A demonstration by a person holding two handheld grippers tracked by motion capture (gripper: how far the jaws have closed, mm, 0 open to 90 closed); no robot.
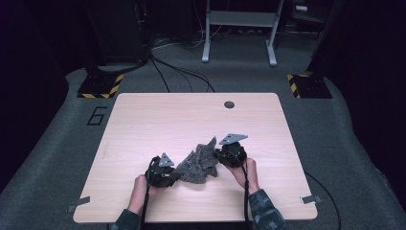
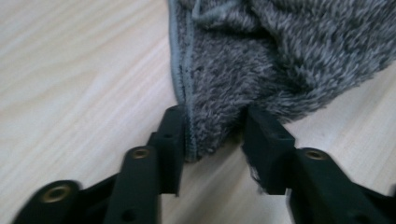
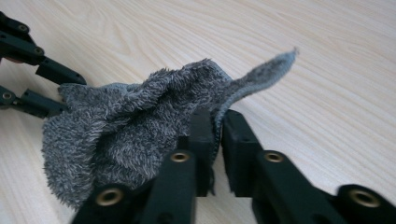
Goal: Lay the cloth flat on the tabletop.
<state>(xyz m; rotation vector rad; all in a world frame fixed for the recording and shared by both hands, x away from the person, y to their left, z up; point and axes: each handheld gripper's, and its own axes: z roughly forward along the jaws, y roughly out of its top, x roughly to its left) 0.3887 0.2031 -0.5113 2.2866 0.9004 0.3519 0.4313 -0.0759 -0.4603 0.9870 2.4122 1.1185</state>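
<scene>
We held a black two-jaw gripper in each hand over the pale wood-grain table (image 1: 143, 120), with a crumpled grey terry-cloth towel (image 1: 198, 163) lying on the near half of the tabletop between them.

Our right gripper (image 3: 218, 135) had its jaws nearly together, pinching a thin edge of the towel (image 3: 140, 126) between the pads. From that pinch the cloth rose a little off the wood, and one corner stood up past the jaws as a pointed flap. The rest of the towel sagged down and away toward the other tool, bunched in soft folds.

Our left gripper (image 2: 212, 135) stood partly open. Its jaws sat on either side of a hemmed corner of the towel (image 2: 261, 56), the stitched border running down just beside one pad. The cloth lay between the pads and brushed them, but there was slack and the fabric was not squeezed flat, so we could not call it a firm grip. In the right gripper view, this same tool showed at the far side of the towel, its two jaws spread apart at the cloth's edge.

From the high view, the left gripper (image 1: 165, 173) lay low, close to the table's near edge, and the right gripper (image 1: 225, 154) sat slightly farther in, the towel touching both.
</scene>
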